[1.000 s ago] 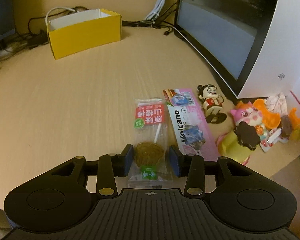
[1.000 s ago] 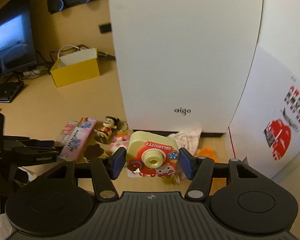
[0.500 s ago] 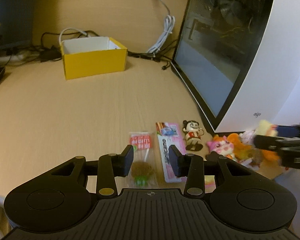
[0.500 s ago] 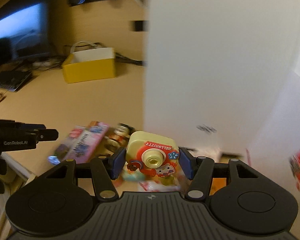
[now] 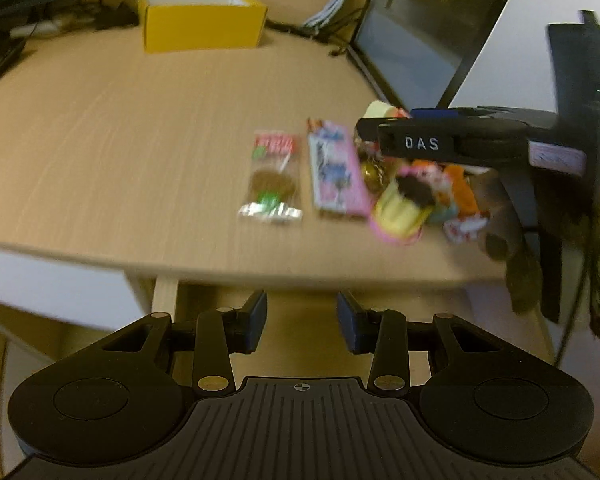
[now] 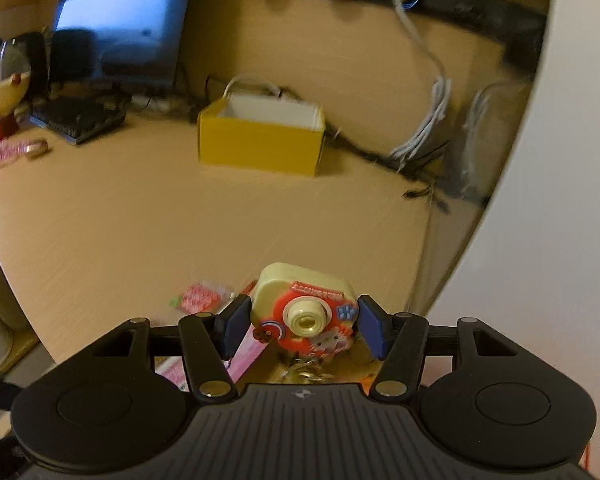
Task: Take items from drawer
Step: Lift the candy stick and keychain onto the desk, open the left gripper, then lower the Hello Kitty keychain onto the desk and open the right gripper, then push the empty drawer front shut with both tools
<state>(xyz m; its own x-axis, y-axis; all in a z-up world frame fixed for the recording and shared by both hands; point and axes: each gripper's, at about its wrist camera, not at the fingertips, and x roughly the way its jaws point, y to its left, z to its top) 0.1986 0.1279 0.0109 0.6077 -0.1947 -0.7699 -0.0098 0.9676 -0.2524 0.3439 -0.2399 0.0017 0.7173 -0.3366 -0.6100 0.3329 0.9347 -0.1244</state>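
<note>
The right gripper has its blue fingers clamped on the cream-and-red plastic toy camera, apparently just above the pale wooden bench, while the left gripper's fingers stand apart and empty over the open drawer.

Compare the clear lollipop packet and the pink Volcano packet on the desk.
The clear lollipop packet is see-through, showing a round brown sweet and a red label; the pink Volcano packet is opaque with printed pictures. The lollipop packet is shorter. Both lie flat, side by side, apart from each other, on the wooden desk.
</note>
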